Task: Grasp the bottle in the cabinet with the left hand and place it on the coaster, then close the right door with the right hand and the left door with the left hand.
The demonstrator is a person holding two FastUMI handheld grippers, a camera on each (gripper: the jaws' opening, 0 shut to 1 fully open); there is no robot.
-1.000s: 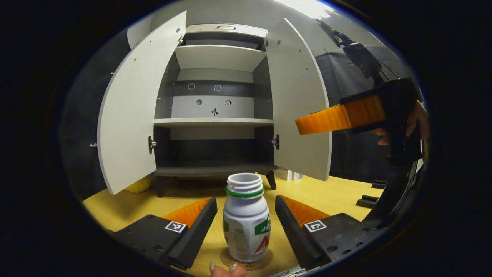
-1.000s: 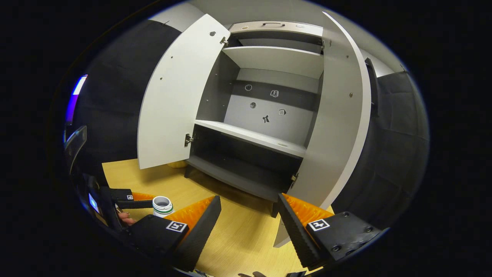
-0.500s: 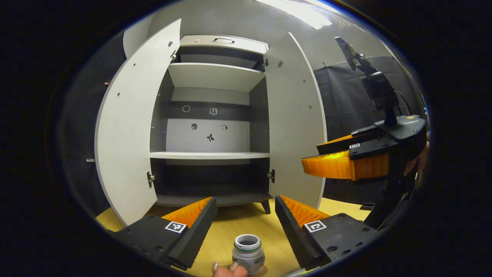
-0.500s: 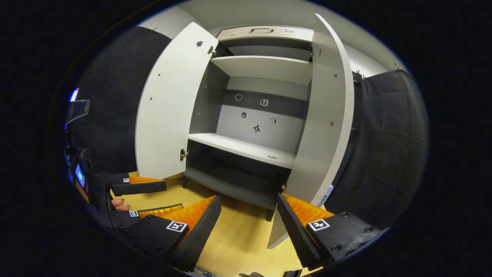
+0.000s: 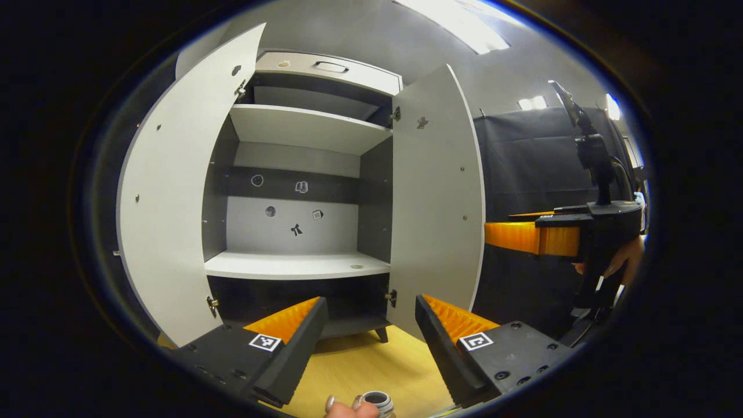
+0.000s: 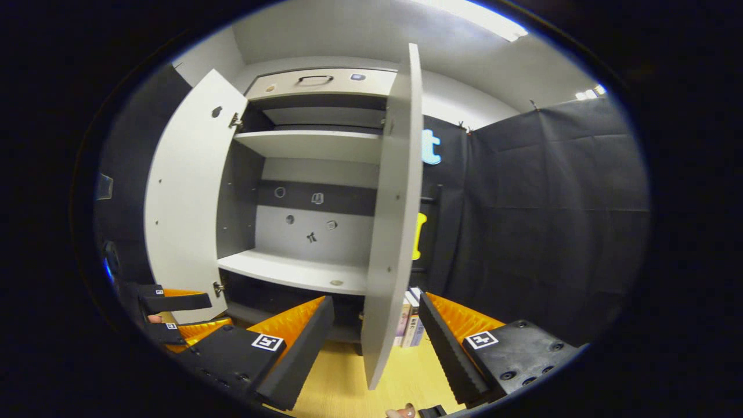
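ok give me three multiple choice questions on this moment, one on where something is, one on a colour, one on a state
1. Where is the right door's free edge in the right gripper view?
A. Between the right gripper's fingers
B. Flat against the cabinet
C. Lying on the table

2. What colour are the cabinet doors?
A. Red
B. Light grey
C. Green

3. What state is the left gripper in?
A. Shut on the bottle
B. Shut on a door
C. Open, holding nothing

Key: 1 A, the door edge rises in the gap between the two fingers. 2 B, both doors show pale grey panels. 3 C, its fingers stand apart, and the bottle sits low at the view's bottom edge.
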